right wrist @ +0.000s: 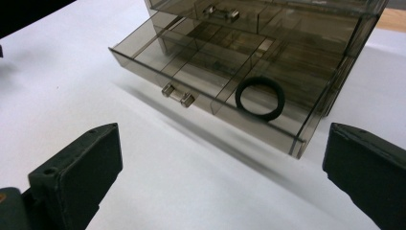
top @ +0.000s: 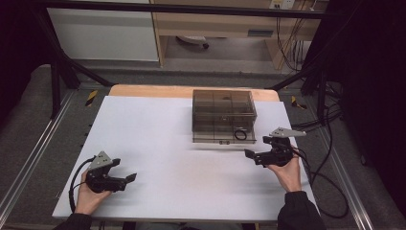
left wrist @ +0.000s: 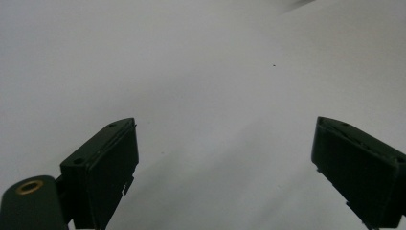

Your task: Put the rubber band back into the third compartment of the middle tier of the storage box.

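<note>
A smoky see-through drawer box (top: 224,108) stands at the back middle of the white table sheet (top: 182,182). Its bottom drawer (right wrist: 201,72) is pulled out, divided into compartments, with a small metal handle (right wrist: 178,96) on its front. A black ring (right wrist: 260,97) lies flat in the drawer's right-hand compartment, the same ring (top: 240,134) seen from above. My right gripper (top: 256,147) hovers just in front and to the right of the drawer, open with nothing between its jaws (right wrist: 222,143). My left gripper (top: 123,170) rests near the front left, open and empty over bare sheet (left wrist: 225,129).
The wooden table edge (top: 143,91) runs behind the sheet. Black cables (top: 330,191) trail off the right side, and a dark metal frame (top: 62,72) stands around the table. The upper drawer handle (right wrist: 220,12) sits above the pulled-out drawer.
</note>
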{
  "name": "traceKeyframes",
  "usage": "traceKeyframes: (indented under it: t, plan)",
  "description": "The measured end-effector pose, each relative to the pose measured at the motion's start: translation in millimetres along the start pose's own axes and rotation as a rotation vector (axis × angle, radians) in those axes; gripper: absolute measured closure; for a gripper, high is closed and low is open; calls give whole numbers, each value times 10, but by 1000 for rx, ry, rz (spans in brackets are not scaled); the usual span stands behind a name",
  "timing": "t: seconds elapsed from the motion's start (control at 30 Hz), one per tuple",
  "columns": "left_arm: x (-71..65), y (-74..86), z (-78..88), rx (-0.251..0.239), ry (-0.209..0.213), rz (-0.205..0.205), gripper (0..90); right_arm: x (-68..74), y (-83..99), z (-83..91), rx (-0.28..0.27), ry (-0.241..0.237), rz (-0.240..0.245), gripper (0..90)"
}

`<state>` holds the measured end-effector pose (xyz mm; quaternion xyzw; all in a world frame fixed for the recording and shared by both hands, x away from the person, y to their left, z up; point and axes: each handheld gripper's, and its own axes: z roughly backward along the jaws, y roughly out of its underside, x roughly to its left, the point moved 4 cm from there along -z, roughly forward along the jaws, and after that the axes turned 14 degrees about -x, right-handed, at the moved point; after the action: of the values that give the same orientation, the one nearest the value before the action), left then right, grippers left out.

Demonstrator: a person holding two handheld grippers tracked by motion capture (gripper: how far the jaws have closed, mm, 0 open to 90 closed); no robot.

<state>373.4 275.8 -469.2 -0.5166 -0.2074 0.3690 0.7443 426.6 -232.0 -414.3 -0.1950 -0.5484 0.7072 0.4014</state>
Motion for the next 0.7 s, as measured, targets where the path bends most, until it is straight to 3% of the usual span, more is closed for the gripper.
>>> traceKeyframes:
  t: [0.33, 0.7]
  plan:
    - [-7, 5, -4, 3, 2, 1, 86, 96, 216, 57, 16, -34, 23, 5]
    - [-16, 9, -9, 7, 6, -3, 85, 100, 431, 149, 16, -47, -3, 6]
